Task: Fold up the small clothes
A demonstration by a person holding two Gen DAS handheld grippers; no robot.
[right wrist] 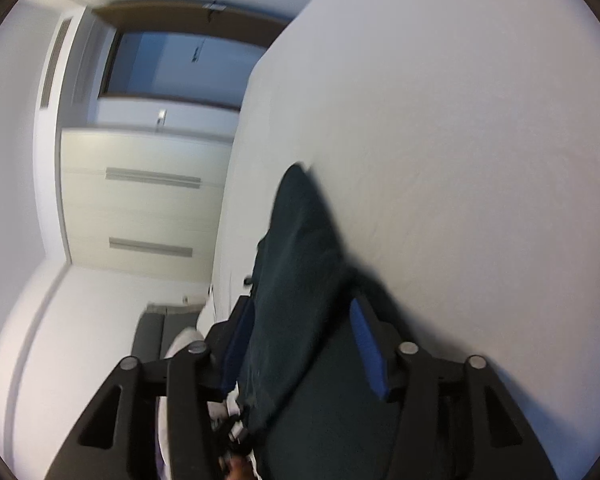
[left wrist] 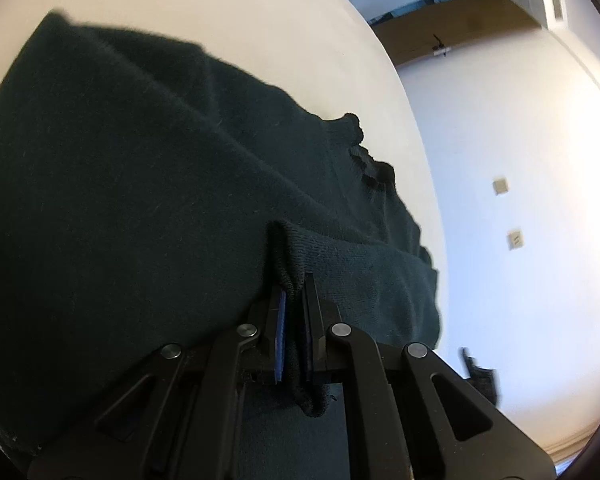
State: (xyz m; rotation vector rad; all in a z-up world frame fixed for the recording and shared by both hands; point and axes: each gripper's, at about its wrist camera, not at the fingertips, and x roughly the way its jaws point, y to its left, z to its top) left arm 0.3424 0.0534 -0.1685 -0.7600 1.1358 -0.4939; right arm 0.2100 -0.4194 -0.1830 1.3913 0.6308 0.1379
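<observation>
The sweater [left wrist: 140, 184], one dark green knitted garment, lies spread across a white table [left wrist: 220, 8]; no second piece of clothing shows in either view; its knit is fine and fuzzy, with soft ridges running over the body, and a ribbed, wavy hem [left wrist: 370, 160] sits at the far right edge, close to the table's rim. The left gripper [left wrist: 294, 304] has its two fingers pressed nearly together, pinching a ribbed cuff or edge [left wrist: 286, 256] of the sweater that stands up as a narrow fold between the blue pads [left wrist: 280, 336]; a loop of the same fabric hangs below them. The right gripper [right wrist: 300, 344] stands spread about halfway; a raised fold of the sweater [right wrist: 296, 280] runs between its blue pads [right wrist: 368, 348], lying against the left one, while the right pad stands clear of the cloth. No containers appear; two small wall plates [left wrist: 508, 212] sit on the white wall beyond the table.
</observation>
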